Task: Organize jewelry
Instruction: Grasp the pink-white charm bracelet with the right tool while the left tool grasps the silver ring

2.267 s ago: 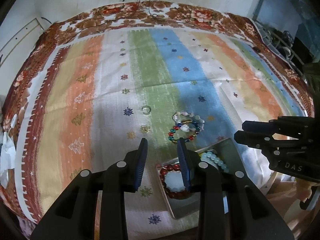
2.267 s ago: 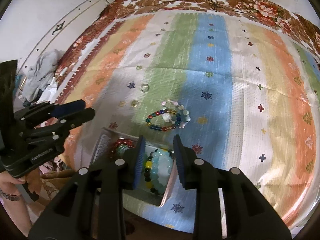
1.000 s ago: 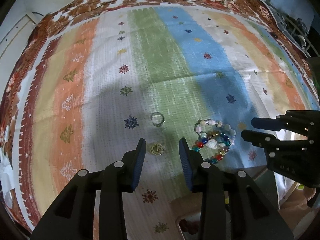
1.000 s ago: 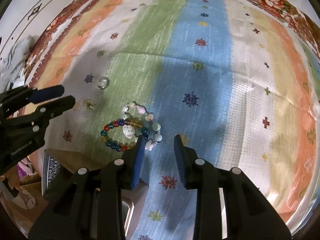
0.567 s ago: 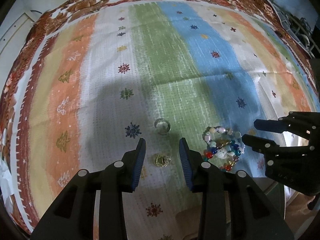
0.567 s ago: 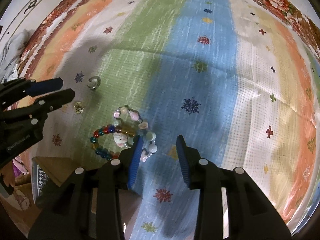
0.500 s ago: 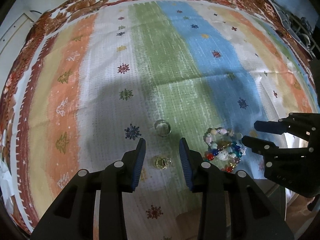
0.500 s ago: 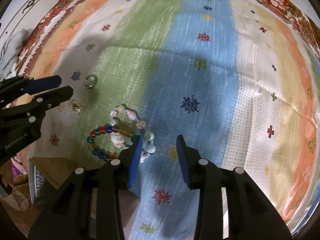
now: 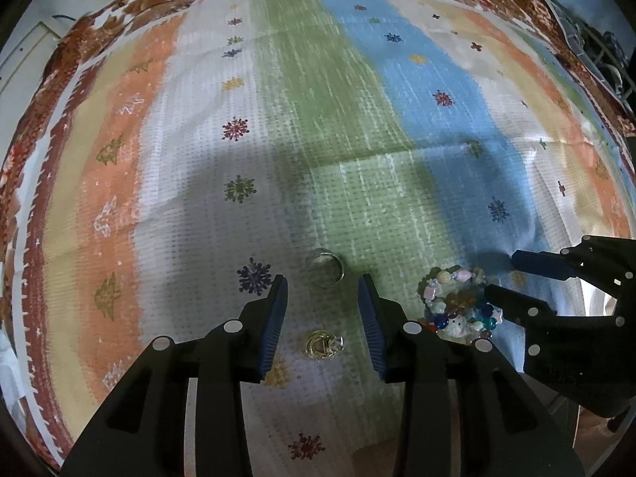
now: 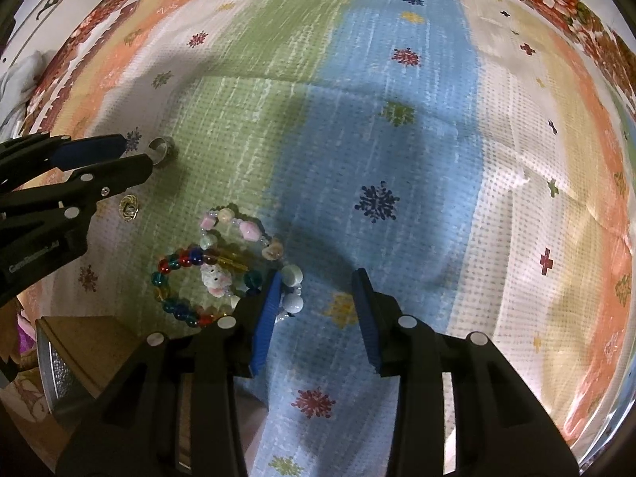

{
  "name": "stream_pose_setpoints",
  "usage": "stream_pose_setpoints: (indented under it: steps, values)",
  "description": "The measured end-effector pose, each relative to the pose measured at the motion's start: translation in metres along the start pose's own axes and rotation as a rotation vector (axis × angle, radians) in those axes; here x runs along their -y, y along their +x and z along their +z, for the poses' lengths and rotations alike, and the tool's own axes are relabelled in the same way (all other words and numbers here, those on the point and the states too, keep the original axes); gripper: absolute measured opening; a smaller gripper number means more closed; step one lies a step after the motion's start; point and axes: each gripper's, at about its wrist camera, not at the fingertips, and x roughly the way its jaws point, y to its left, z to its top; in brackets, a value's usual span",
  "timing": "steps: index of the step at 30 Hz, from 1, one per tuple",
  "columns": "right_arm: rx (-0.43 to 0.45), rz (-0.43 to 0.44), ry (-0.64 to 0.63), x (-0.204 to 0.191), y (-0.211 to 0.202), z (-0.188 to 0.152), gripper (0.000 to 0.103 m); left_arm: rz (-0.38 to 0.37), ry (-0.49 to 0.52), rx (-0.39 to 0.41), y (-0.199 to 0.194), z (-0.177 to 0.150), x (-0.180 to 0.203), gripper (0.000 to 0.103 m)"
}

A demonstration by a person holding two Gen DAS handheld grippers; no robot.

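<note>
A gold ring (image 9: 322,345) lies on the striped cloth between the fingers of my open left gripper (image 9: 322,290); a silver ring (image 9: 326,269) lies just beyond the tips. Both show in the right wrist view, gold (image 10: 128,207) and silver (image 10: 163,151). Two beaded bracelets overlap: a colourful glass-bead one (image 10: 175,268) with a small white charm, and a pastel one (image 10: 248,230). My open right gripper (image 10: 318,278) hovers at the pile's right edge, its left finger (image 10: 266,310) over the beads. The pile also shows in the left wrist view (image 9: 457,310).
A striped cloth (image 9: 357,119) with a brown floral border covers the surface. A box corner (image 10: 83,338) with a metal edge sits at the lower left of the right wrist view. White cloth (image 10: 20,75) lies beyond the cloth's left edge.
Both grippers have moved forward and lower, away from the box. The gold ring now sits between my left fingers, and the bracelets have come up against my right gripper's left finger.
</note>
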Motion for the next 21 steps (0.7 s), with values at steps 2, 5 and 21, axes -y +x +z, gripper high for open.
stream_pose_setpoints:
  steps: [2,5,21]
  values:
    - [0.002,-0.002,0.001,-0.001,0.000,0.000,0.041,0.000,0.003,-0.005,0.003,0.001,0.001,0.038]
    - [0.002,0.002,0.004,-0.001,0.001,0.000,0.041,0.005,0.000,-0.020,0.011,0.003,0.000,0.038]
    - [0.011,0.039,0.015,0.000,0.002,-0.002,0.013,0.054,0.032,-0.018,0.022,0.002,0.005,0.020]
